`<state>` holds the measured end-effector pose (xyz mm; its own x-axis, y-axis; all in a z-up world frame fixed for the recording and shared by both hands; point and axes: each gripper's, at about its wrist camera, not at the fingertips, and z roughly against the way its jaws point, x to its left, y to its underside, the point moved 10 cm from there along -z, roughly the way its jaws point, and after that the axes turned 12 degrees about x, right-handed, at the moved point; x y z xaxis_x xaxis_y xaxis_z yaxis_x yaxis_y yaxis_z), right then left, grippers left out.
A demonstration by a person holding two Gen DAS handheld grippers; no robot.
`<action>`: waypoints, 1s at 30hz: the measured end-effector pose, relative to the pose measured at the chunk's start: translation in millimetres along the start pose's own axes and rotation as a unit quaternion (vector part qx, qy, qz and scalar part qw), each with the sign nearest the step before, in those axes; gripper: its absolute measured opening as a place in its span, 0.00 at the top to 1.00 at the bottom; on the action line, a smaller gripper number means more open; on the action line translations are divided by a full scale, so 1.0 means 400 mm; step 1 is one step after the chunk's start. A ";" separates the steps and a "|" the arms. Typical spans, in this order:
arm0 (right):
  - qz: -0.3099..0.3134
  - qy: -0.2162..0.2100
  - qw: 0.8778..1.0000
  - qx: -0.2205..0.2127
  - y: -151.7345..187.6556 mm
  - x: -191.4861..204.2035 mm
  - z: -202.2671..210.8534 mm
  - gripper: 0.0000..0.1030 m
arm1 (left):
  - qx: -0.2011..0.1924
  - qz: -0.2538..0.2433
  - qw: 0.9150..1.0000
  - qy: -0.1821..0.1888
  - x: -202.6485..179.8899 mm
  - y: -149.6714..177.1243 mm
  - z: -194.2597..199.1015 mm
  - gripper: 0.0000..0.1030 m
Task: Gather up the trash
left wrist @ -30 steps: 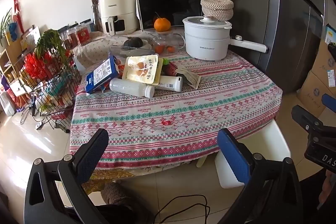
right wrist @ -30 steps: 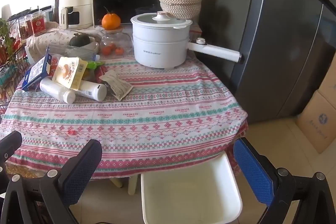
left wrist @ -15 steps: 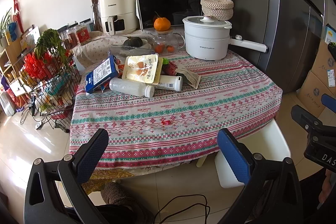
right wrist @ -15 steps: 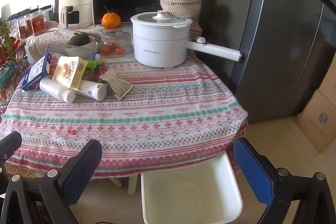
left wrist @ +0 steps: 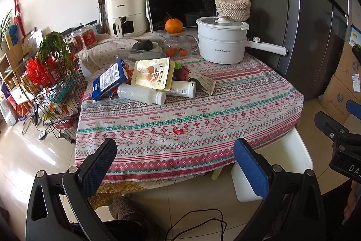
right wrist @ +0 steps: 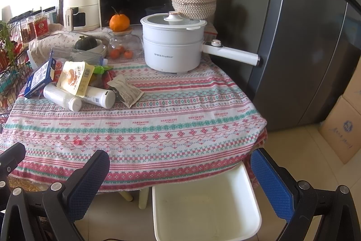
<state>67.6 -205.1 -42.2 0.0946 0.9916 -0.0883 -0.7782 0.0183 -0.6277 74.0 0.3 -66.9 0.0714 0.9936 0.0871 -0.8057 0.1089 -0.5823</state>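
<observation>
My left gripper (left wrist: 174,156) and right gripper (right wrist: 180,169) hang spread wide and empty before the table's edge. The trash — blue carton (left wrist: 109,80), yellow pouch (left wrist: 152,73), two white bottles (right wrist: 62,97), torn wrapper (right wrist: 127,92) — lies heaped at the patterned tablecloth's (right wrist: 158,125) far left, beside the white electric pot (right wrist: 172,44). A white bin (right wrist: 203,207) stands on the floor under my right gripper.

Right gripper (right wrist: 180,182) wide open, low in front of a table (right wrist: 158,128) with a striped cloth, holding nothing. White bin (right wrist: 203,207) on the floor just under the table edge. Far left on the cloth, a heap of trash: blue box (right wrist: 38,78), yellow packet (right wrist: 75,78), two white bottles (right wrist: 62,97) lying down, near a white pot (right wrist: 172,46).
</observation>
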 end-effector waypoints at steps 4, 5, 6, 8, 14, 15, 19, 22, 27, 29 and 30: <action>0.000 -0.001 1.000 0.000 0.005 0.003 -0.001 0.00 | 0.000 0.000 1.000 0.000 0.000 0.000 0.000 0.00; 0.001 -0.001 1.000 0.000 0.001 0.007 -0.002 0.00 | 0.000 0.000 1.000 0.000 0.000 0.000 0.000 0.00; 0.001 0.000 1.000 0.001 0.004 0.011 -0.003 0.00 | 0.000 0.000 1.000 0.000 0.000 0.000 0.000 0.00; 0.000 -0.001 1.000 0.002 -0.002 0.005 0.000 0.00 | 0.000 0.000 1.000 -0.001 0.000 0.000 0.000 0.00; 0.000 -0.007 1.000 0.006 0.001 0.015 -0.003 0.00 | 0.001 0.002 1.000 -0.005 0.021 0.000 0.004 0.00; 0.000 -0.007 1.000 0.007 0.002 0.018 -0.004 0.00 | 0.002 0.002 1.000 -0.005 0.025 0.000 0.004 0.00; 0.002 -0.004 1.000 0.006 0.001 0.019 -0.006 0.00 | 0.005 0.000 1.000 -0.008 0.017 -0.002 -0.020 0.00; 0.003 0.000 1.000 0.005 -0.002 0.016 -0.007 0.00 | 0.004 -0.003 1.000 -0.010 0.016 -0.005 -0.024 0.00; 0.011 0.003 1.000 0.009 -0.016 0.018 -0.021 0.00 | 0.009 -0.012 1.000 0.006 0.020 -0.020 -0.044 0.00; 0.025 0.000 0.999 0.021 -0.026 0.029 -0.035 0.00 | 0.025 -0.027 0.999 0.011 0.022 -0.029 -0.067 0.00; 0.031 -0.006 0.999 0.028 -0.032 0.034 -0.042 0.00 | 0.034 -0.030 0.999 0.011 0.028 -0.034 -0.080 0.00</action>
<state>89.5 -194.0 -48.3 0.0388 0.9924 -0.1165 -0.8161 -0.0359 -0.5769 104.6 10.8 -83.8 0.1319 0.9860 0.1024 -0.8373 0.1661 -0.5208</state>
